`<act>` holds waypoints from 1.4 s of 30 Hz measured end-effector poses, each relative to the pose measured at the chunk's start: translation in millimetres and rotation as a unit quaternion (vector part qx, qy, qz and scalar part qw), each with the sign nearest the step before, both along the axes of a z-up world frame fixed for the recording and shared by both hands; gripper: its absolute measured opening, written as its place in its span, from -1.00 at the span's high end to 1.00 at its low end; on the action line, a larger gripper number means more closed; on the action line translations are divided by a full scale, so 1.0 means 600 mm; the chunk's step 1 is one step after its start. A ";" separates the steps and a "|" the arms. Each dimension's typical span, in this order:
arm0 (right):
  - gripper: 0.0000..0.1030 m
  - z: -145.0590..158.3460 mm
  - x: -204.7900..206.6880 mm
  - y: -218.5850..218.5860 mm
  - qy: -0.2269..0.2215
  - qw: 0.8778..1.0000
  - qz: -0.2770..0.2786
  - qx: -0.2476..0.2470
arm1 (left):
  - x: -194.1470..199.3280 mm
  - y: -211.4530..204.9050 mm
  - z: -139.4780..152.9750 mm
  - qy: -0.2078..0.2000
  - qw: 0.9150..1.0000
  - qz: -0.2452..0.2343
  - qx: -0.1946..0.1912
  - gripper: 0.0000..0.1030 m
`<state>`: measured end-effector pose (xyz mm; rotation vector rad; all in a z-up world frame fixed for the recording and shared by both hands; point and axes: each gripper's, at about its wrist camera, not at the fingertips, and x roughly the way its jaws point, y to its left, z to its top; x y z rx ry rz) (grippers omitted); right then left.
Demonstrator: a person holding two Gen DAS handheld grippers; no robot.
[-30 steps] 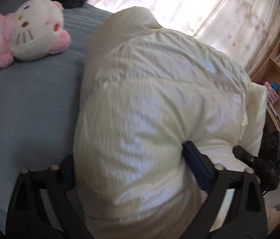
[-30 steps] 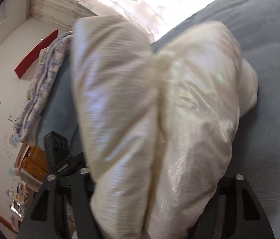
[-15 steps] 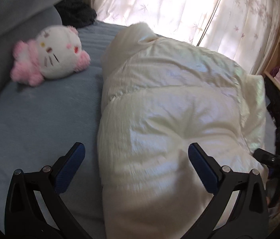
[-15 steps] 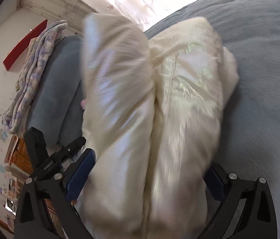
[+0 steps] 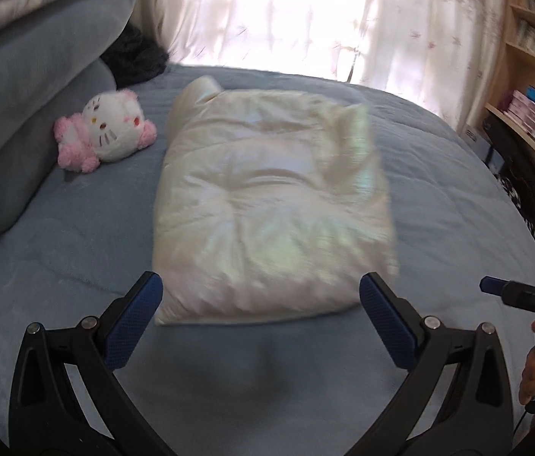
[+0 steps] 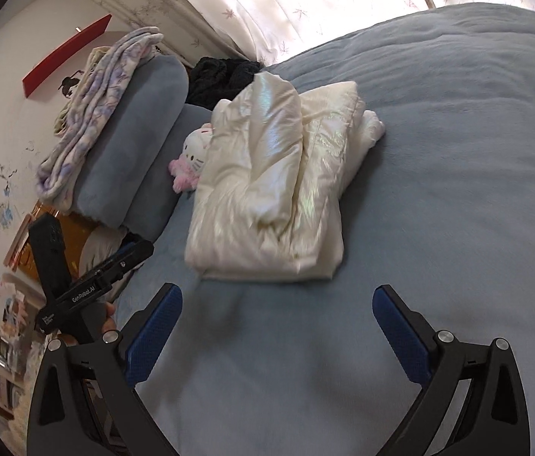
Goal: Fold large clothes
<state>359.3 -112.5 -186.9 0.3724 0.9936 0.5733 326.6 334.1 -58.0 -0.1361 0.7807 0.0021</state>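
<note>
Folded cream jacket (image 5: 271,205) lies on the bed (image 5: 438,197) (both grippers (image 5: 260,319) gape, empty).

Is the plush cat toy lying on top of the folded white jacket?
No. The plush cat toy lies on the blue bedspread beside the folded white jacket, not on it.

Black tongs (image 5: 260,323), blue textured pads (image 6: 155,336) (silver screws); white "GenRobot.AI" lettering

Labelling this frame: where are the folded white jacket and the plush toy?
folded white jacket (image 5: 267,205), left wrist view, middle of top panel.
plush toy (image 5: 111,129), left wrist view, white face.
</note>
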 end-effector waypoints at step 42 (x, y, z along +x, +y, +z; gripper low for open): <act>-0.99 0.346 -0.623 -0.269 -0.121 0.965 -0.127 -0.194 | -0.421 -0.450 0.104 -0.005 0.999 0.021 0.036 -1.00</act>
